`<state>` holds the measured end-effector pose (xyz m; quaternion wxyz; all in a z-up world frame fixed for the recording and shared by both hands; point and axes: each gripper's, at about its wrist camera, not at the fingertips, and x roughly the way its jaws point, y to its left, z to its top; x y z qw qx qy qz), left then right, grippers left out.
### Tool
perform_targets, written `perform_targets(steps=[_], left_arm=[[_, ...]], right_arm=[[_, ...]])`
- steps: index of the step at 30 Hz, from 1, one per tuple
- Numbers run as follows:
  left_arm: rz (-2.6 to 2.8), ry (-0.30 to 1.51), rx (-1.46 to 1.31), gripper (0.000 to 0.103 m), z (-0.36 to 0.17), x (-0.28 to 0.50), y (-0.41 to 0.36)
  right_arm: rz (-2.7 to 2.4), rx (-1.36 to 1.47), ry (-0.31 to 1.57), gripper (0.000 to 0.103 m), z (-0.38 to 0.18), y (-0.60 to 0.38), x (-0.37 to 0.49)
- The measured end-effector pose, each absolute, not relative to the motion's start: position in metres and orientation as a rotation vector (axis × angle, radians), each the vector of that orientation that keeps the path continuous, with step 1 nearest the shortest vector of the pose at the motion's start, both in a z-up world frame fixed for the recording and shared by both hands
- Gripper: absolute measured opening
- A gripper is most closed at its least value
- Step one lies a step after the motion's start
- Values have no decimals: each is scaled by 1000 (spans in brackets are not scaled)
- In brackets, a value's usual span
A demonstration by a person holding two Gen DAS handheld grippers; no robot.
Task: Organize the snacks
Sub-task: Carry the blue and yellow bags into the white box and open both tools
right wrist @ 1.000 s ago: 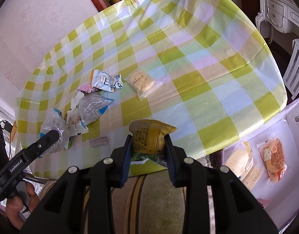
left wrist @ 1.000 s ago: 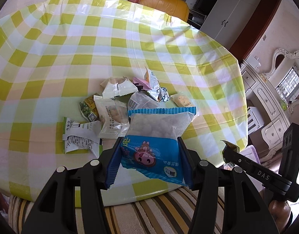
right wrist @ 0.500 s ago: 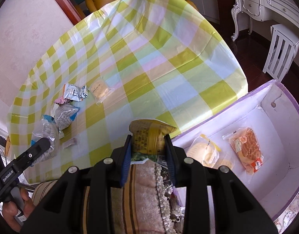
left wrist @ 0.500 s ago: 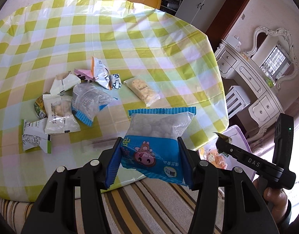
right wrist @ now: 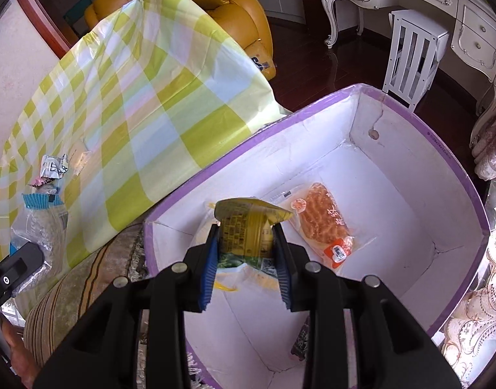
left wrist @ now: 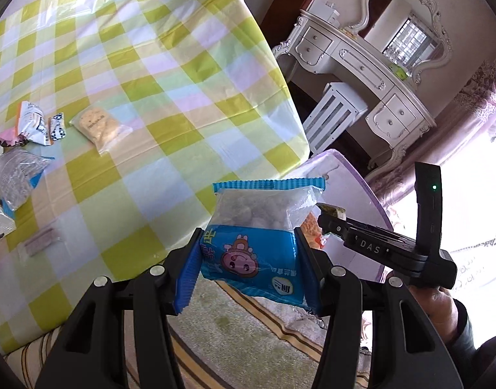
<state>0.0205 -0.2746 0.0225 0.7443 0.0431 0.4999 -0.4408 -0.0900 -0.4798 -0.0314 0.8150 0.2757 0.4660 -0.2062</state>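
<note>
We hold our right claw (right wrist: pixel 246 243) pinched on a yellow foil snack packet (right wrist: pixel 249 227) above the purple-rimmed white box (right wrist: pixel 455 175), ready to drop, while our left claw (left wrist: pixel 249 261) grips a blue-and-clear snack bag (left wrist: pixel 259 227) near the counter's (left wrist: pixel 150 97) right edge.

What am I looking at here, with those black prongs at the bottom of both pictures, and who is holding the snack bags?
No robot here: a person holds a two-fingered claw in each hand, and a wide-angle camera on each looks out along its fingers. In the left picture, the left claw is shut on a blue snack bag with a pink cartoon. Beyond it lies a table with a green checked tablecloth, where more snack packets wait; the right claw reaches in from the right. In the right picture, the right claw is shut on a yellow snack packet above a white box with a purple rim. An orange-filled snack packet already lies inside it.
</note>
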Motion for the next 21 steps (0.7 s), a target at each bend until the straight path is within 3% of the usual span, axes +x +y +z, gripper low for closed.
perform_targets(steps=[17,21], left_arm=[[-1130,1221,314,56,-5,-27,-346],[-1136,1240,291,68,-6,-24,-345]], right_arm=[[-523,695,1030,35,-70,-519,-135],[-546,703,1017,60,-68,-523,-139]])
